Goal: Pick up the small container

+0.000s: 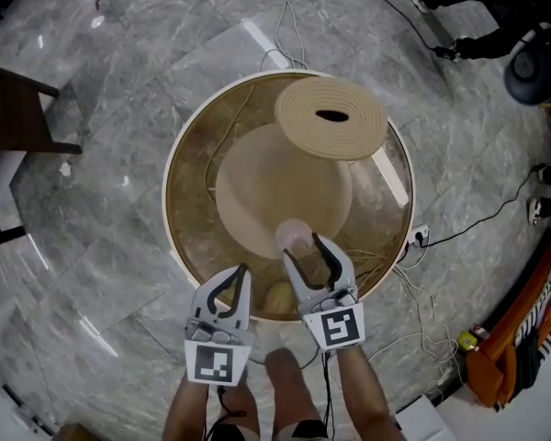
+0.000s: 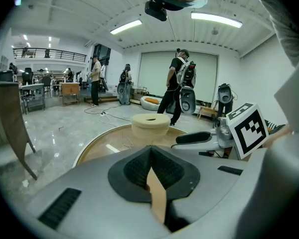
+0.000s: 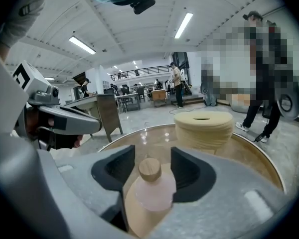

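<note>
The right hand-held gripper [image 3: 149, 171] is open. Its two dark pads stand apart on either side of the small container [image 3: 150, 189], a pale pink translucent bottle with a wooden stopper [image 3: 150, 169], and a gap shows on each side, so neither pad presses on it. In the head view the container [image 1: 292, 232] is on the near part of the round glass surface [image 1: 170, 200], between the tips of that right hand-held gripper [image 1: 303, 246].

The left hand-held gripper [image 2: 150, 156] is closed with its pads together and nothing held. In the head view it [image 1: 241, 272] hangs over the near rim of the surface, just beside the right one.

A tan ribbed drum with a slot in its top [image 1: 331, 118] stands on the far side of the surface, well apart from the container.
</note>
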Demonstrator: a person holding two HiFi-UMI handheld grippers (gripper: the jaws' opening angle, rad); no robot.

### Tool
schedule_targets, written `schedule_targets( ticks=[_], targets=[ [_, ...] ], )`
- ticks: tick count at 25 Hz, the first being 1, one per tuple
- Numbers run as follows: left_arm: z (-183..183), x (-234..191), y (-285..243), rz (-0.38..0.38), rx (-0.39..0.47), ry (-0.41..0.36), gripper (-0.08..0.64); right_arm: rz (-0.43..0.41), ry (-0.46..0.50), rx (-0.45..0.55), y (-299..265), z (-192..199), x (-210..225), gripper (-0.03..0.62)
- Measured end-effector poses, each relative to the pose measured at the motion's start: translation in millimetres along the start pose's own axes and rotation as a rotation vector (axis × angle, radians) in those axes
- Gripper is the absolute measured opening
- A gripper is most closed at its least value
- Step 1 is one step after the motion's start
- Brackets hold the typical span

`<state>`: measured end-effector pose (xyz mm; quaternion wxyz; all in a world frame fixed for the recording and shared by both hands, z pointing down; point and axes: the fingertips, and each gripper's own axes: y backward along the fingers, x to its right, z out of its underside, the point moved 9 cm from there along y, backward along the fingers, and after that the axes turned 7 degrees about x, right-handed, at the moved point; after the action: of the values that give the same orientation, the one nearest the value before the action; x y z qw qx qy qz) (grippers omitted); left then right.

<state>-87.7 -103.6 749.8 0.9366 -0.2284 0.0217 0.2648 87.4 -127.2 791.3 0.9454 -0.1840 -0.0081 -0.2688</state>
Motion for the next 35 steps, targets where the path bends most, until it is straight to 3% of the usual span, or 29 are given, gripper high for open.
schedule_targets(
  ticks=[13, 17, 20, 21, 25, 35],
  targets=[
    [20, -9, -24, 0.023, -0.052, 0.017, 0.017, -0.014, 0.027, -0.049, -29, 27, 3, 0.229],
    [26, -11, -29, 0.029, -0.061, 0.016, 0.017, -0.005, 0.049, -0.054, -31, 31, 5, 0.183],
    [23, -12, -33, 0.052, -0.029, -0.032, 0.017, -0.015, 0.092, -0.082, -31, 31, 2, 0.153],
    [24, -11, -33, 0.044, -0.043, -0.010, 0.017, -0.010, 0.101, -0.087, -31, 31, 0, 0.138],
    [26, -10, -34, 0.033, -0.083, 0.039, 0.017, 0.011, 0.103, -0.077, -30, 32, -1, 0.123],
    [34, -9, -28, 0.049, -0.087, 0.025, 0.017, 0.035, 0.110, -0.023, -26, 37, -3, 0.124]
  ],
)
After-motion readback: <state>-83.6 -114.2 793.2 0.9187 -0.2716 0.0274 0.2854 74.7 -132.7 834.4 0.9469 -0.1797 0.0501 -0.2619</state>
